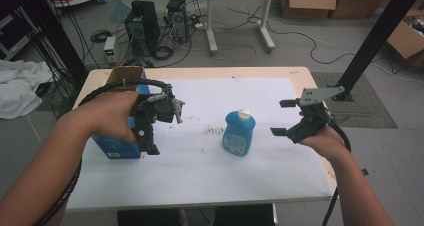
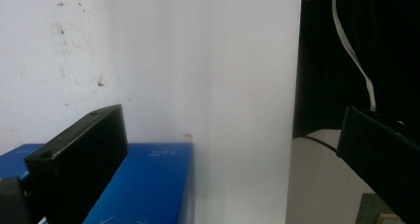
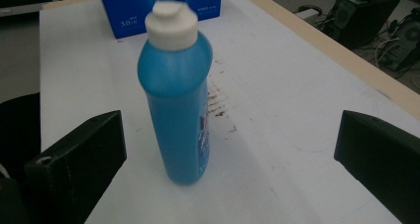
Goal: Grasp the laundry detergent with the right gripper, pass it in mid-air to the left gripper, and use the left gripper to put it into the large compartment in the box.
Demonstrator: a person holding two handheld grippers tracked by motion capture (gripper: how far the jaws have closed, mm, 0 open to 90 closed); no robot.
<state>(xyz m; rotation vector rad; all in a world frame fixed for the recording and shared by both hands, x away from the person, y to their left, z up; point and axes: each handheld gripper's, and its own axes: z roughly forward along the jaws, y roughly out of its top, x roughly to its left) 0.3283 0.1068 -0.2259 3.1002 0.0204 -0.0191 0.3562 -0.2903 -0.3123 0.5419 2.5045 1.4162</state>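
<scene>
A blue bottle (image 1: 239, 132) with a white cap stands upright on the white mat near the table's middle. My right gripper (image 1: 282, 117) hangs open just to its right, jaws facing it and apart from it. In the right gripper view the bottle (image 3: 177, 100) stands ahead between the wide-apart jaws of that gripper (image 3: 230, 127). A blue box (image 1: 117, 148) with an open cardboard top sits at the table's left. My left gripper (image 1: 162, 128) is held open at the box's right side. The left gripper view has the box top (image 2: 148, 184) under the spread jaws of my left gripper (image 2: 230, 122).
The white-covered table (image 1: 200, 171) has dark smudges (image 1: 215, 131) left of the bottle. Beyond the far edge, computer towers (image 1: 142, 23), cables and cardboard boxes (image 1: 307, 1) lie on the floor. A black post (image 1: 375, 36) rises at the right, and white cloth (image 1: 20, 86) lies at the left.
</scene>
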